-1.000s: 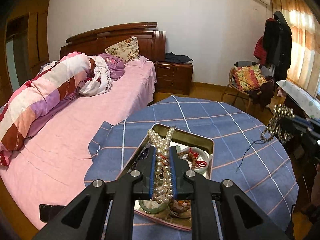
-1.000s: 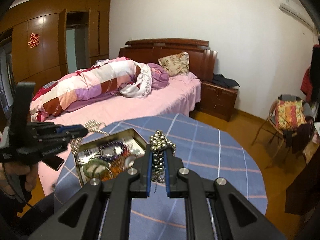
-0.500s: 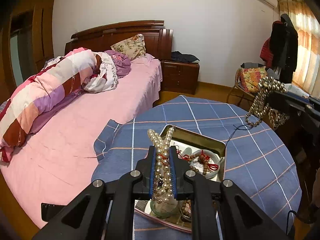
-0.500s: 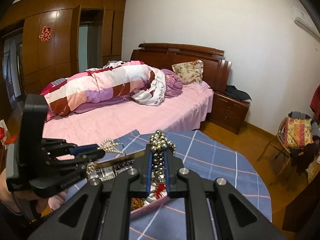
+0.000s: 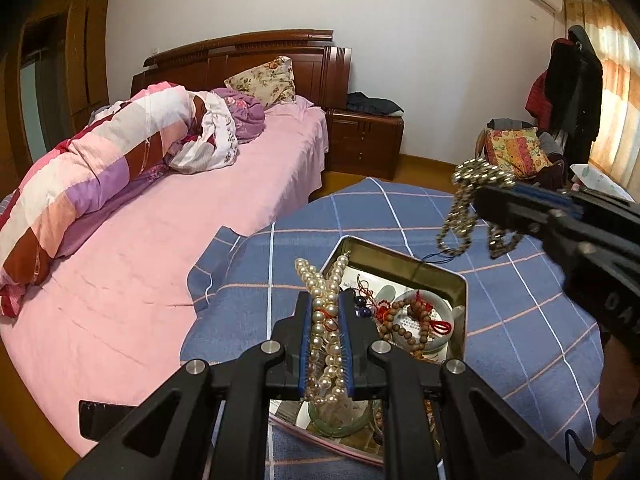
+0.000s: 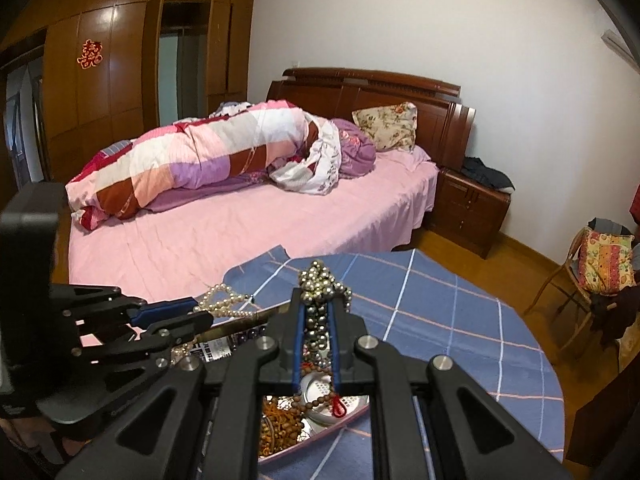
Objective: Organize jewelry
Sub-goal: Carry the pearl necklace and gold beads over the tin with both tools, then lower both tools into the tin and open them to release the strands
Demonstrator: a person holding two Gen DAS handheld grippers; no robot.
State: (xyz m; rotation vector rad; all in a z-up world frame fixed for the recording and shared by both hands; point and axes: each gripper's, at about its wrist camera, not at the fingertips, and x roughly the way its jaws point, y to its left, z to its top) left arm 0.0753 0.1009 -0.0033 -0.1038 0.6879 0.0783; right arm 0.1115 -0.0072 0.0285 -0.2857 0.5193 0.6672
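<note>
My left gripper (image 5: 325,300) is shut on a white pearl necklace (image 5: 326,320) and holds it above an open metal tin (image 5: 404,260) of jewelry on the blue checked table. My right gripper (image 6: 318,300) is shut on a silver bead necklace (image 6: 320,280), above the same tin (image 6: 320,404). In the left wrist view the right gripper (image 5: 486,196) is at the right with the silver beads (image 5: 460,216) dangling over the tin's far right corner. In the right wrist view the left gripper (image 6: 196,316) is at the left with the pearls (image 6: 224,304).
The tin holds wooden bead bracelets (image 5: 404,328), red cords and a green bangle (image 5: 340,424). The round table has a blue checked cloth (image 5: 520,312). A pink bed (image 5: 160,248) lies left of it. A nightstand (image 5: 364,144) and a chair with cushion (image 5: 516,152) stand behind.
Both grippers have risen and come closer together over the tin, each still holding its necklace. The right gripper with the silver beads now hangs over the tin's far corner.
</note>
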